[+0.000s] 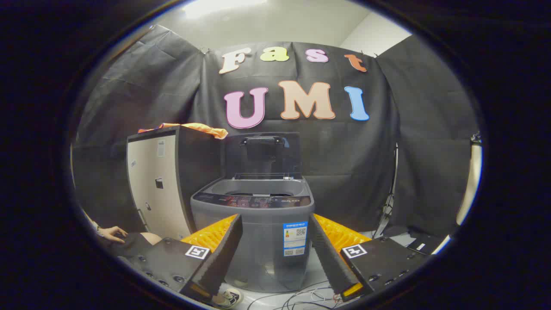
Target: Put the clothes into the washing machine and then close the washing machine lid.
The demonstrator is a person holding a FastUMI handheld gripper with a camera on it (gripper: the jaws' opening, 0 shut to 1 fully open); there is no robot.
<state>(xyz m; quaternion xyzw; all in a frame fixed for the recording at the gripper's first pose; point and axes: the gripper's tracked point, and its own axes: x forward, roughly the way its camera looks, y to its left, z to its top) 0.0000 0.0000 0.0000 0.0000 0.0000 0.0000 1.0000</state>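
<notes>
We see black cloth walling the booth, a pale cabinet at one side, cables on the floor, and bright ceiling light.

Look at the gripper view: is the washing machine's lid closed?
No, the lid stands upright behind the washing machine, leaving the tub open, beyond the open gripper.

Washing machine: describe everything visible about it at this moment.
The washing machine is a grey, plastic-looking top-loader standing on the floor beyond the open claw, framed between its fingers. Its dark lid is raised upright at the back, handle at the top, leaving the tub opening exposed. A dark control panel runs along the front rim, and a sticker sits on the front wall. A cabinet stands close beside it, with orange clothing on top.
</notes>
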